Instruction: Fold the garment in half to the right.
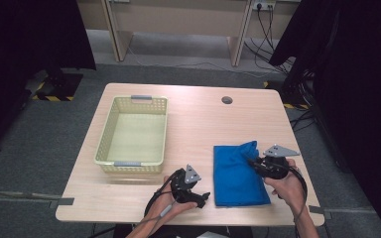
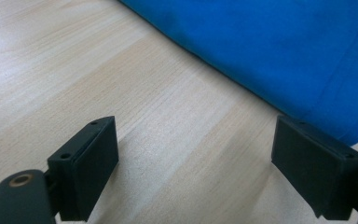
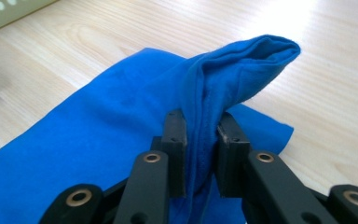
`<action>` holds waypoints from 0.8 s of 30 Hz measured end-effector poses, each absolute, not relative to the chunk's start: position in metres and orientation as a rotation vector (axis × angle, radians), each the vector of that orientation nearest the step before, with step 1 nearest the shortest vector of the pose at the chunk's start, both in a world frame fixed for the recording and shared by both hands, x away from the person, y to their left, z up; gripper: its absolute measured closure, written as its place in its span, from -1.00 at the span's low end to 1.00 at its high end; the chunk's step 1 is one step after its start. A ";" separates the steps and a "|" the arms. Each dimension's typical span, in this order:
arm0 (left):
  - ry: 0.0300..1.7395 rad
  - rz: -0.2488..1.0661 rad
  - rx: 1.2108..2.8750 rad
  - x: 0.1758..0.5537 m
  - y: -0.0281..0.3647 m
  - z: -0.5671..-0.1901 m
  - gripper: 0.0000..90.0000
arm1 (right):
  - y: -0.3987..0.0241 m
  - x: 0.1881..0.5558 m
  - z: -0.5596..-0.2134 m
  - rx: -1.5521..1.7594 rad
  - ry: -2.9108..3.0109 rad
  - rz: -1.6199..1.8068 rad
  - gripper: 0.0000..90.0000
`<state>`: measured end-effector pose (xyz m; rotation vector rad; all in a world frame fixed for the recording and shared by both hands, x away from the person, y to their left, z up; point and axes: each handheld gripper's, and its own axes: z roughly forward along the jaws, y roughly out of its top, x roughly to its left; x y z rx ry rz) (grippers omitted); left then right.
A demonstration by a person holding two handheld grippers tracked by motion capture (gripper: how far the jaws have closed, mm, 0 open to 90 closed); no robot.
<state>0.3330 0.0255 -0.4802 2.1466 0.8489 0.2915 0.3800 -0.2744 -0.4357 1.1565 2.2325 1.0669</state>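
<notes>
A folded blue cloth lies on the wooden table at the front right. My right gripper is shut on its right edge, and in the right gripper view the pinched fold of the cloth rises a little off the table between the jaws of that gripper. My left gripper rests at the front near the cloth's left bottom corner. Its jaws stand wide open over bare wood in the left gripper view, with the cloth just beyond them.
A pale yellow-green plastic basket stands empty on the table's left half. A round cable hole is near the back edge. Dark curtains hang at both sides, and desk legs and cables stand beyond the table.
</notes>
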 end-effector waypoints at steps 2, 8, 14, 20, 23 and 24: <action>0.844 0.291 2.151 0.332 0.025 -0.480 -0.69 | -0.280 0.383 -0.441 1.207 2.221 1.071 0.60; 0.839 0.298 2.129 0.333 0.021 -0.475 -0.69 | -0.298 0.390 -0.471 1.403 2.220 1.070 0.18; 0.813 0.299 2.107 0.333 0.008 -0.471 -0.70 | -0.307 0.385 -0.460 1.410 2.147 1.032 -0.17; 0.800 0.291 2.104 0.335 -0.003 -0.470 -0.72 | -0.305 0.376 -0.455 1.358 2.140 0.997 -0.22; 0.797 0.288 2.106 0.336 -0.007 -0.471 -0.72 | -0.304 0.375 -0.461 1.356 2.161 0.961 -0.21; 0.791 0.285 2.113 0.335 -0.009 -0.472 -0.72 | -0.304 0.376 -0.464 1.359 2.160 0.951 -0.21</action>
